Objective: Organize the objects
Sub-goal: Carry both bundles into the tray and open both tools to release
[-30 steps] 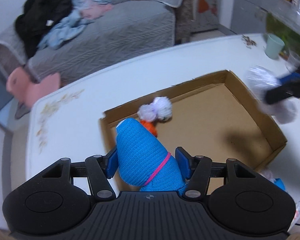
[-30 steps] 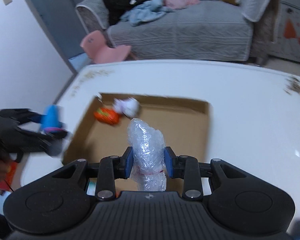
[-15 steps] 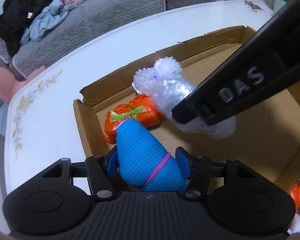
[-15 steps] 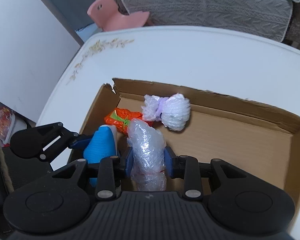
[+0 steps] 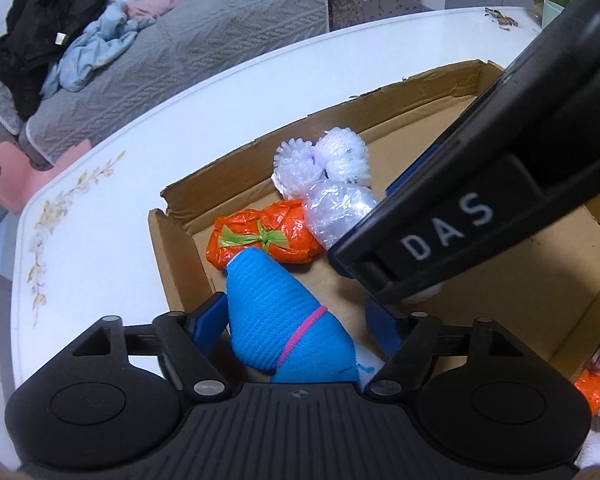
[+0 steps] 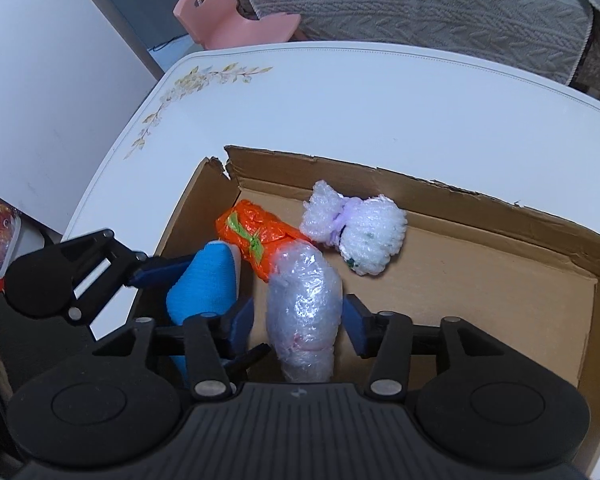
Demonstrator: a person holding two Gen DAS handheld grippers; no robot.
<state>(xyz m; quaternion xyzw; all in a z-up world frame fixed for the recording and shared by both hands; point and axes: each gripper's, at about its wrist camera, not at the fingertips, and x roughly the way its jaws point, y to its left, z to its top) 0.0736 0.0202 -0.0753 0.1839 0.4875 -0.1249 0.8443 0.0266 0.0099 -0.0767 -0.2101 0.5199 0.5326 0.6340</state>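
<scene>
A shallow cardboard box (image 5: 180, 256) (image 6: 420, 188) lies on the white table. In its near left corner a blue knit bundle (image 5: 276, 320) (image 6: 204, 280) with a pink band rests between the fingers of my left gripper (image 5: 296, 324). The jaws are opening, and a gap shows at the right pad. Beside it a clear bubble-wrap bundle (image 6: 304, 300) (image 5: 340, 208) lies between the fingers of my right gripper (image 6: 298, 324), which is also opening, with gaps on both sides. An orange bundle (image 5: 260, 236) (image 6: 252, 236) and a white foam-net bundle (image 5: 324, 160) (image 6: 360, 236) lie just beyond.
The right tool's black housing (image 5: 500, 160) crosses the left wrist view and hides part of the box. The white table (image 6: 340, 100) has a floral print. Beyond it are a grey sofa (image 5: 180, 40) with clothes and a pink chair (image 6: 228, 24). Another orange bundle (image 5: 590, 390) lies outside the box.
Both grippers came down into the box's left corner, the right one swinging in from the right. Both sets of jaws have since widened off their bundles.
</scene>
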